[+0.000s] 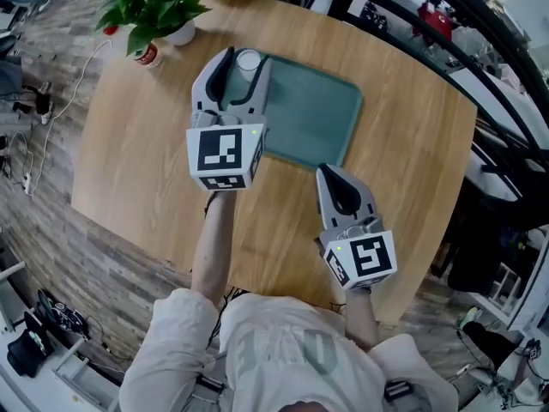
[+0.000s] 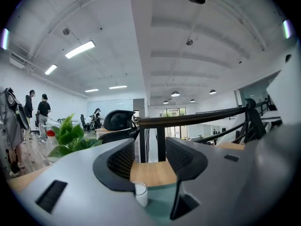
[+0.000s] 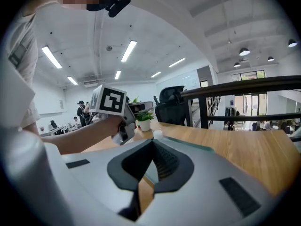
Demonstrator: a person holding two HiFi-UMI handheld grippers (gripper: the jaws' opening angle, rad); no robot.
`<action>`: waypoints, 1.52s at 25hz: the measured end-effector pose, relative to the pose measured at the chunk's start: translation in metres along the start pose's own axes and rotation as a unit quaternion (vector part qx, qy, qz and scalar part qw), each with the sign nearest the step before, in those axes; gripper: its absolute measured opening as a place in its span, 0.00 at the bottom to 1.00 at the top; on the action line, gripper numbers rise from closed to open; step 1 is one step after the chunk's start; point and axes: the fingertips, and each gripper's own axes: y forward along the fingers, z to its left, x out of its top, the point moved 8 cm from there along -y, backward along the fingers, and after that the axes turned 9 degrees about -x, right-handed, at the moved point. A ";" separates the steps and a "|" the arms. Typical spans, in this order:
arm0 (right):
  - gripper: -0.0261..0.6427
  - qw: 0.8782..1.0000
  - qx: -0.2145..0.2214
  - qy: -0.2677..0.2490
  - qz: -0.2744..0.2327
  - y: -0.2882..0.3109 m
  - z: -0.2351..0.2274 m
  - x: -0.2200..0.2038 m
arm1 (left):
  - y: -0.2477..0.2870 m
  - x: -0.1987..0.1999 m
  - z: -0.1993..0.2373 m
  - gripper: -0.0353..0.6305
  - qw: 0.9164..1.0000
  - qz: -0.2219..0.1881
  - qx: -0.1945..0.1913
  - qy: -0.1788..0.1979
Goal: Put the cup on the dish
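Note:
A small white cup (image 1: 249,60) stands upright at the near-left corner of the green dish (image 1: 313,114), a flat rounded tray on the round wooden table. My left gripper (image 1: 245,70) hovers above the cup with its jaws open. In the left gripper view the cup (image 2: 140,193) sits low, under the left jaw and partly hidden by it, and no pad touches it. The left gripper (image 2: 150,149) points level over the dish (image 2: 162,207). My right gripper (image 1: 327,174) is over bare wood, nearer me than the dish. The right gripper (image 3: 153,141) is shut, with nothing between its jaws.
A potted plant (image 1: 154,11) and a red-labelled bottle (image 1: 147,54) stand at the table's far left edge. A black railing (image 1: 446,24) runs past the table's right side. A white cable (image 1: 64,101) lies on the floor at the left.

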 end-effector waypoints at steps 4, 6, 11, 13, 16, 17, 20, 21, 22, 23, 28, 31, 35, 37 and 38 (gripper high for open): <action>0.07 0.999 0.006 -0.020 -0.045 -0.023 0.010 0.020 | -0.051 0.045 -0.027 0.26 0.999 -0.048 0.006 0.014; 0.07 0.998 0.007 -0.028 -0.064 -0.036 0.014 0.030 | -0.078 0.064 -0.041 0.21 0.997 -0.066 0.015 0.023; 0.07 0.992 -0.001 -0.065 -0.106 -0.075 0.027 0.049 | -0.146 0.089 -0.065 0.07 0.995 -0.077 0.044 0.040; 0.07 0.988 -0.005 -0.080 -0.133 -0.089 0.035 0.057 | -0.173 0.089 -0.074 0.07 0.995 -0.086 0.038 0.021; 0.07 0.981 -0.014 -0.091 -0.172 -0.110 0.047 0.068 | -0.209 0.082 -0.095 0.07 0.996 -0.082 0.034 0.003; 0.07 0.979 -0.016 -0.094 -0.181 -0.117 0.051 0.070 | -0.219 0.079 -0.103 0.07 0.996 -0.077 0.033 -0.001; 0.07 0.977 -0.014 -0.098 -0.191 -0.135 0.058 0.072 | -0.237 0.073 -0.125 0.07 0.997 -0.075 0.020 -0.014; 0.07 0.976 -0.013 -0.100 -0.192 -0.140 0.059 0.072 | -0.239 0.075 -0.130 0.07 0.997 -0.076 0.014 -0.012; 0.07 0.976 -0.013 -0.105 -0.192 -0.145 0.061 0.071 | -0.240 0.078 -0.135 0.07 0.997 -0.079 0.009 -0.005; 0.07 0.975 -0.016 -0.110 -0.193 -0.150 0.063 0.071 | -0.241 0.081 -0.139 0.07 0.997 -0.082 0.005 0.003; 0.07 0.973 -0.027 -0.115 -0.197 -0.169 0.078 0.068 | -0.258 0.093 -0.150 0.07 0.995 -0.103 -0.002 0.012; 0.07 0.973 -0.028 -0.116 -0.199 -0.178 0.083 0.065 | -0.266 0.093 -0.158 0.07 0.995 -0.097 -0.006 0.009; 0.07 0.972 -0.039 -0.120 -0.198 -0.182 0.084 0.065 | -0.270 0.095 -0.165 0.07 0.996 -0.088 -0.009 0.008; 0.07 0.972 -0.041 -0.119 -0.201 -0.183 0.083 0.067 | -0.270 0.098 -0.167 0.07 0.995 -0.093 -0.010 0.015; 0.07 0.971 -0.040 -0.117 -0.204 -0.184 0.084 0.067 | -0.271 0.100 -0.168 0.07 0.995 -0.096 -0.010 0.016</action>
